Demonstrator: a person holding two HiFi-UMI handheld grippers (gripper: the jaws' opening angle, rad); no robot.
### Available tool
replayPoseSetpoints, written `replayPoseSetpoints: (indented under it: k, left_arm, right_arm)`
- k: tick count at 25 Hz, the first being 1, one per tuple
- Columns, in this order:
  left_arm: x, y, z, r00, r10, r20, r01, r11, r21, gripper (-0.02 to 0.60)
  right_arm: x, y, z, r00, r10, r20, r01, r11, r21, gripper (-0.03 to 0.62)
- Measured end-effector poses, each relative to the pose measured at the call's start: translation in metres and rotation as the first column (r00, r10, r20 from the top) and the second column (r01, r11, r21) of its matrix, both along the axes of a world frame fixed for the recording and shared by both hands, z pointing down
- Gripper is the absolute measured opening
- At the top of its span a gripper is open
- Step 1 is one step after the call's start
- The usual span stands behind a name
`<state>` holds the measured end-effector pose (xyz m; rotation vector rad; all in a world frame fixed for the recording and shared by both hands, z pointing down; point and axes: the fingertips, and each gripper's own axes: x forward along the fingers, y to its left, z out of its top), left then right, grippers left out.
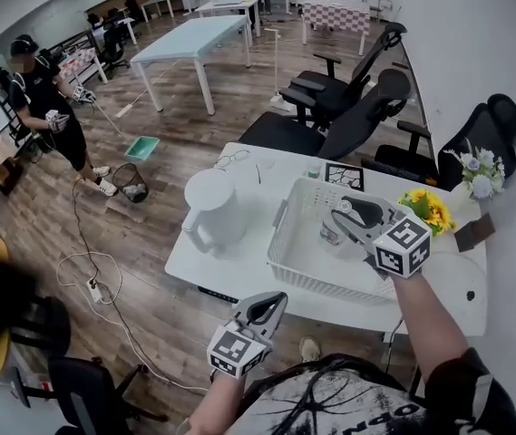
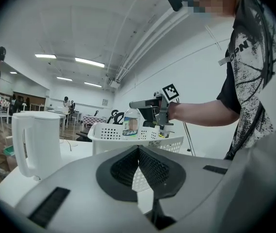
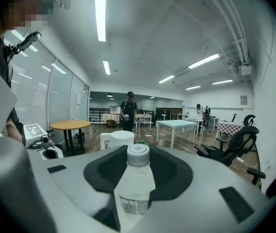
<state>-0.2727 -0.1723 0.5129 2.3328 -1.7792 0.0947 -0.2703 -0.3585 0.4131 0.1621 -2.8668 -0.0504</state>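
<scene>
My right gripper [image 1: 337,217] hangs over a white perforated basket [image 1: 296,263] on the white table [image 1: 212,270] and is shut on a clear plastic bottle [image 1: 329,234]. The bottle [image 3: 137,178] with its white cap stands upright between the jaws of that gripper [image 3: 138,166]. From the left gripper view the bottle [image 2: 130,123] shows above the basket's rim [image 2: 128,136]. My left gripper [image 1: 265,310] hovers low at the table's front edge, clear of everything. This gripper [image 2: 138,152] has its pads together with nothing between them. A white kettle [image 1: 212,208] stands left of the basket.
Sunflowers [image 1: 428,208], white flowers [image 1: 480,172] and a brown box [image 1: 472,232] sit at the table's right end. A marker card [image 1: 344,176] lies behind the basket. Black office chairs [image 1: 353,107] stand beyond. Another person [image 1: 44,107] holds grippers at far left. Cables [image 1: 94,284] trail on the floor.
</scene>
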Motion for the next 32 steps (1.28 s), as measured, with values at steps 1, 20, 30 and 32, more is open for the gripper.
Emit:
replayPoseSetpoints:
  k: [1, 20, 30, 32]
  left_arm:
    - [0.0, 0.003, -0.002, 1.0, 0.006, 0.003, -0.006, 1.0, 0.007, 0.011]
    - [0.026, 0.066, -0.018, 0.982, 0.182, 0.048, -0.184, 0.982, 0.041, 0.011]
    - [0.085, 0.055, -0.013, 0.933, 0.358, 0.027, -0.359, 0.932, 0.046, 0.011]
    - [0.097, 0.049, -0.016, 0.921, 0.389, 0.034, -0.39, 0.919, 0.056, 0.011]
  right_arm:
    - [0.002, 0.003, -0.008, 1.0, 0.008, 0.015, -0.008, 1.0, 0.004, 0.156]
    - [0.066, 0.054, -0.104, 0.959, 0.208, 0.192, -0.226, 0.971, 0.073, 0.155]
    - [0.157, 0.047, -0.132, 0.896, 0.384, 0.225, -0.412, 0.906, 0.095, 0.155]
    - [0.178, 0.045, -0.134, 0.882, 0.415, 0.225, -0.443, 0.891, 0.096, 0.155]
